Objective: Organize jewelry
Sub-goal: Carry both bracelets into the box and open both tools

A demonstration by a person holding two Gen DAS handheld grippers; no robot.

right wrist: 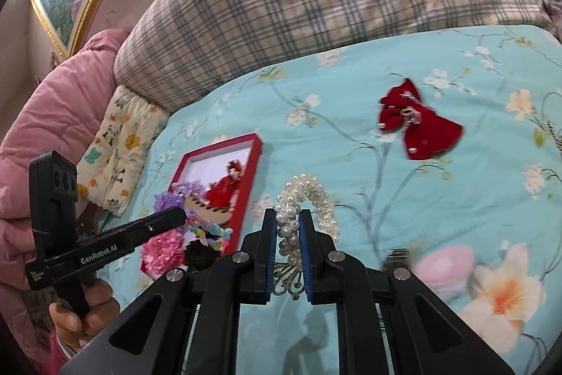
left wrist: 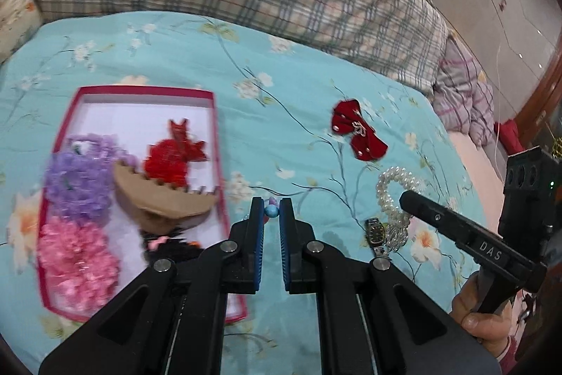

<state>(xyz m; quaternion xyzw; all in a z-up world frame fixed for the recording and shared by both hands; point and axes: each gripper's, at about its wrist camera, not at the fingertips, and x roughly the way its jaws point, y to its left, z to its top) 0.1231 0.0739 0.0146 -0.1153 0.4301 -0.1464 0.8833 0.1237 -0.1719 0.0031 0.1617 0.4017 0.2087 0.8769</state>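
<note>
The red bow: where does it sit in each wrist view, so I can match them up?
Left wrist view: red bow lies right of centre on the blue floral bedspread, above the pearls.
Right wrist view: red bow lies upper right, above and right of the pearls.
Shared landmark: the red box, left of the bow in both.

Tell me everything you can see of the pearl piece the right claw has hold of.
The pearl piece is an arch of clustered white, glossy beads that look like faux pearls, joined low down to silvery filigree metalwork. The right claw is shut on one leg of the arch; the other leg hangs free beside it. Whether it is off the floral blue bedspread I cannot tell. A wristwatch lies beside it.
</note>
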